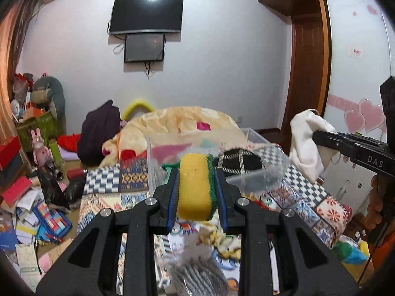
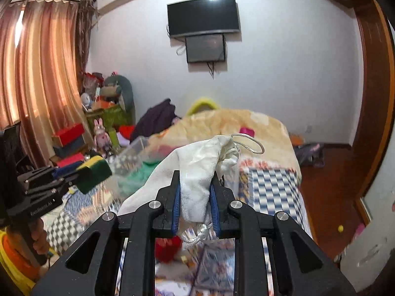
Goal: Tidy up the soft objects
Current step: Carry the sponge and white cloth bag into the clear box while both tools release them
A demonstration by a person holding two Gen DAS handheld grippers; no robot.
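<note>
Sponge [image 1: 195,187] left of pouch [image 1: 306,145] (both above bed [image 1: 308,197])

The right gripper [image 2: 195,192] squeezes a white cloth bag [image 2: 197,167] above the bed [image 2: 269,180] — off to the left, the left gripper [image 2: 84,176] holds a yellow-green sponge [image 2: 95,171].

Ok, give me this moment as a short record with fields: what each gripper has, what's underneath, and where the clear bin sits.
left gripper: jaws shut on a yellow sponge with green scouring side, held in the air
right gripper: jaws shut on a white drawstring pouch, also lifted
surface below: bed with patterned patchwork quilt
clear plastic bin: on the bed ahead of both grippers, contents blurred
far end of bed: cream blanket
wall: dark TV
</note>
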